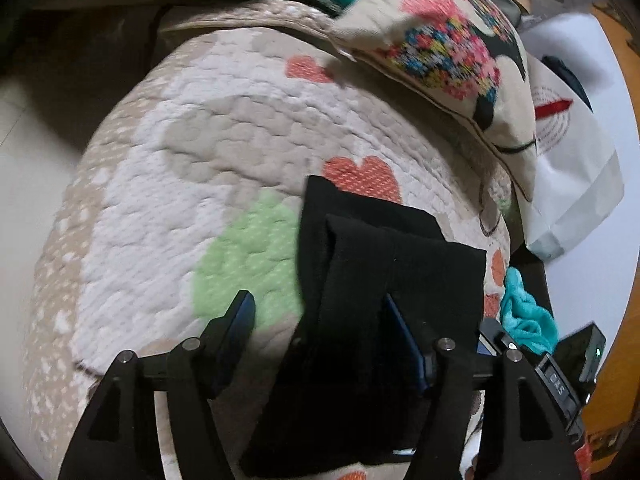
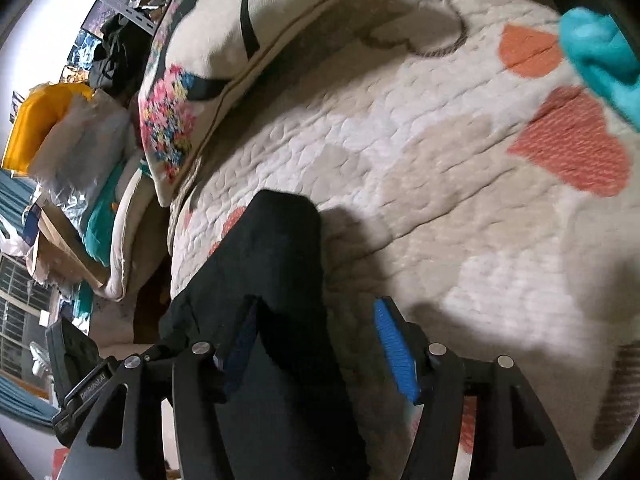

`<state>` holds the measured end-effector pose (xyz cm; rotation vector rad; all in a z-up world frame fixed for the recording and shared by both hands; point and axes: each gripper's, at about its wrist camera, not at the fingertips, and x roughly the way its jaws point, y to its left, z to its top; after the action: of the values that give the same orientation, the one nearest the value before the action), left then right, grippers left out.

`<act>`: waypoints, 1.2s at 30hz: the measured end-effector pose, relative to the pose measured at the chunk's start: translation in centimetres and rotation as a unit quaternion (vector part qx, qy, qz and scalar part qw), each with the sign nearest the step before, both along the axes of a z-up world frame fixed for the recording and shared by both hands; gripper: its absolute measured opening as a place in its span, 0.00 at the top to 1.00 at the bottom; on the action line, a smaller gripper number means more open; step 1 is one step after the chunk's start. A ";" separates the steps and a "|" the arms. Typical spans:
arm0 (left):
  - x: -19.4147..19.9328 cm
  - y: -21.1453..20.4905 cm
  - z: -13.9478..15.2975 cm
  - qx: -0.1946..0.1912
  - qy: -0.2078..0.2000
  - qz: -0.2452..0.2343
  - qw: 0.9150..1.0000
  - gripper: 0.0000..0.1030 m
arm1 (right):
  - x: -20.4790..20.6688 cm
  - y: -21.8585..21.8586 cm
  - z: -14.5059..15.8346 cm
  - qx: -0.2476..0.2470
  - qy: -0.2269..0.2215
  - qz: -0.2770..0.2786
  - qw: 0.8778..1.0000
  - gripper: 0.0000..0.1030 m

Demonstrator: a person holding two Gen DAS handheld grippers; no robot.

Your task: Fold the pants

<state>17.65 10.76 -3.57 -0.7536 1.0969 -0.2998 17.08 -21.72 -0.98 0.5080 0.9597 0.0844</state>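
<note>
Quilted bedding (image 1: 208, 128) in cream and beige, patterned with orange hearts and a green patch, covers the work surface; an embroidered cushion (image 1: 448, 44) lies along its far edge, with a white bag (image 1: 572, 168) beyond it. Black pants (image 1: 384, 264), folded into a narrow stack of layers, rest on the quilt between the two tools. Left gripper (image 1: 320, 324): jaws apart, one blue pad clear over the quilt, the other against the dark cloth, no pinch evident. Right gripper (image 2: 320, 336): jaws likewise apart, the pants lying across the left finger, the right blue pad (image 2: 396, 352) clear of fabric. Turquoise cloth (image 1: 524, 316) sits bunched near the quilt's edge beside the pants.
</note>
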 end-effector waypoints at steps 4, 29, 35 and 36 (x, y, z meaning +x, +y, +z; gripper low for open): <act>-1.5 1.9 -0.6 0.038 0.028 0.025 0.999 0.34 | -2.4 -0.7 1.8 -0.004 -0.003 -0.009 1.000 0.37; -36.9 -5.5 41.9 0.118 -0.341 -0.228 0.904 0.16 | -17.0 -2.4 -3.3 0.083 0.101 -0.058 0.990 0.34; -37.4 -6.1 43.9 0.126 -0.349 -0.215 0.903 0.15 | -16.8 -2.5 -3.6 0.070 0.105 -0.062 0.990 0.34; -37.0 -6.0 43.7 0.116 -0.338 -0.219 0.908 0.15 | -16.8 -2.5 -3.7 0.070 0.105 -0.062 0.990 0.34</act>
<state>-19.30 4.79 40.11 -0.1415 0.6036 -0.7374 0.27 -24.26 -4.68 0.7141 1.1303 -0.0143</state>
